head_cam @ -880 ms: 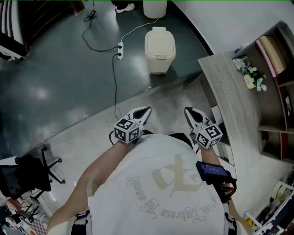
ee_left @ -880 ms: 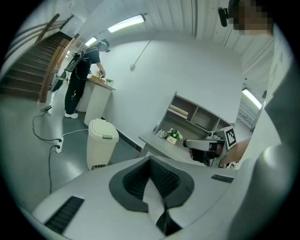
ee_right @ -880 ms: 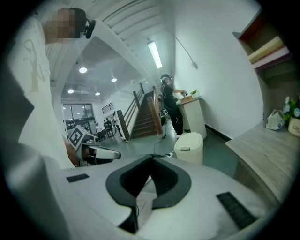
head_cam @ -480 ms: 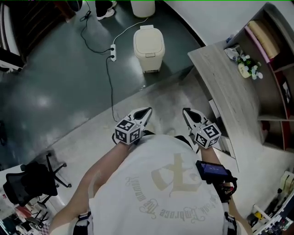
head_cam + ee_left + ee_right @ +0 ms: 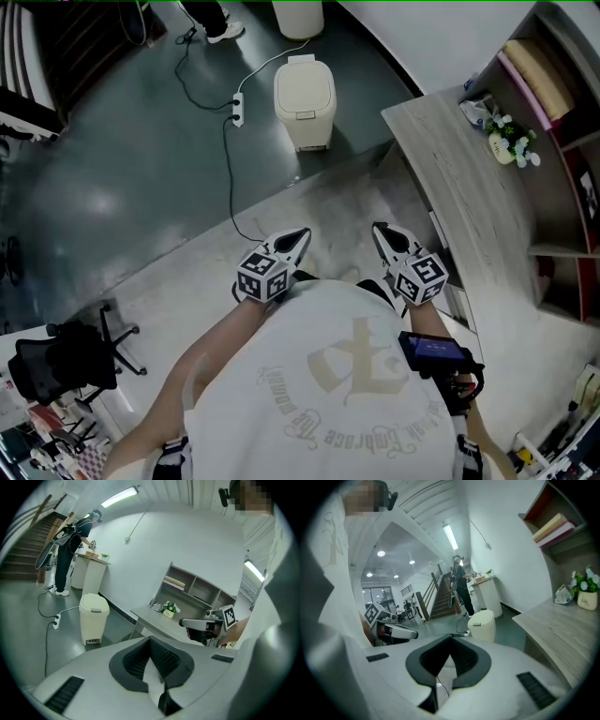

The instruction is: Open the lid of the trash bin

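— Your left gripper (image 5: 300,232) is held low in front of your chest. Its jaws are pressed together and there is nothing between them.

— Your right gripper (image 5: 379,229) matches it: jaws closed tip to tip and empty. It sits near the left one, with bare floor showing between the two.

— The cream pedal trash bin (image 5: 305,89) stands on the dark floor well ahead of you, far from both grippers. Its lid (image 5: 304,75) is down.

— In your left gripper view the trash bin (image 5: 93,618) is off to the left of the jaws. In your right gripper view the trash bin (image 5: 483,625) stands just above and right of the closed tips.

— A white power strip (image 5: 237,110) lies on the floor just left of the bin, and a black cable (image 5: 232,178) trails from it toward you.

— A wooden counter (image 5: 450,178) runs along your right, with a small flower pot (image 5: 511,155) near its far end. A black office chair (image 5: 61,361) stands behind you on your left.
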`<action>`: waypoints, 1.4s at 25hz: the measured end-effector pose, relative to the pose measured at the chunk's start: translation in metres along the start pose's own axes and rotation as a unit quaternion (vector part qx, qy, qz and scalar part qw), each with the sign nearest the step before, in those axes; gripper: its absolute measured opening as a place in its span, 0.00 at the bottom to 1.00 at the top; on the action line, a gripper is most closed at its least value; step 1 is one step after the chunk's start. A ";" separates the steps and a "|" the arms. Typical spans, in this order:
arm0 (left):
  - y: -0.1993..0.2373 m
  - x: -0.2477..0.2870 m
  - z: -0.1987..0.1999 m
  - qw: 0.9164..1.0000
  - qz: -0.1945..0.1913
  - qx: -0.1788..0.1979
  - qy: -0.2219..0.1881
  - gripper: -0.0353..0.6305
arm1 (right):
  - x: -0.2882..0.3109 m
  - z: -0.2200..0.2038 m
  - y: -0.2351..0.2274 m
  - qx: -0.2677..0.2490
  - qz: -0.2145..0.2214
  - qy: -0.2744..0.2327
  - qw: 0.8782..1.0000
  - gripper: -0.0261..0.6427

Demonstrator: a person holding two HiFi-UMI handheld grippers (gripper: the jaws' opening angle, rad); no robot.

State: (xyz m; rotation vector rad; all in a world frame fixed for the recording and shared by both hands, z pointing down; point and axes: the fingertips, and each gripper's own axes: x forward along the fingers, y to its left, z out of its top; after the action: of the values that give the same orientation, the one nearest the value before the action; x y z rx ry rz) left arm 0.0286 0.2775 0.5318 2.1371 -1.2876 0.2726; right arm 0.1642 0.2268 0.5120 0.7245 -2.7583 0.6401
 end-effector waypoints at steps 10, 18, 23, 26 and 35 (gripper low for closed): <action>-0.027 0.010 -0.010 1.000 0.029 0.001 0.003 0.07 | -0.020 -0.013 -0.018 0.004 0.018 0.012 1.000 0.04; -0.033 0.009 -0.014 0.999 0.046 0.000 0.005 0.07 | -0.031 -0.019 -0.025 0.008 0.023 0.009 1.000 0.04; -0.032 0.025 -0.014 0.999 0.032 0.002 0.011 0.07 | -0.028 -0.021 -0.034 0.011 0.016 0.013 1.000 0.04; -0.030 0.038 -0.008 1.000 0.017 0.004 0.011 0.07 | -0.025 -0.016 -0.038 0.008 0.008 0.014 1.000 0.04; -0.005 0.086 0.040 0.999 -0.024 0.024 0.009 0.07 | -0.007 0.011 -0.075 0.010 -0.031 0.011 0.999 0.04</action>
State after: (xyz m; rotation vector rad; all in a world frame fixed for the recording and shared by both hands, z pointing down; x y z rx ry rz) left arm 0.0707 0.1926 0.5388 2.1984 -1.2294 0.3035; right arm 0.2072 0.1661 0.5264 0.7992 -2.7004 0.6609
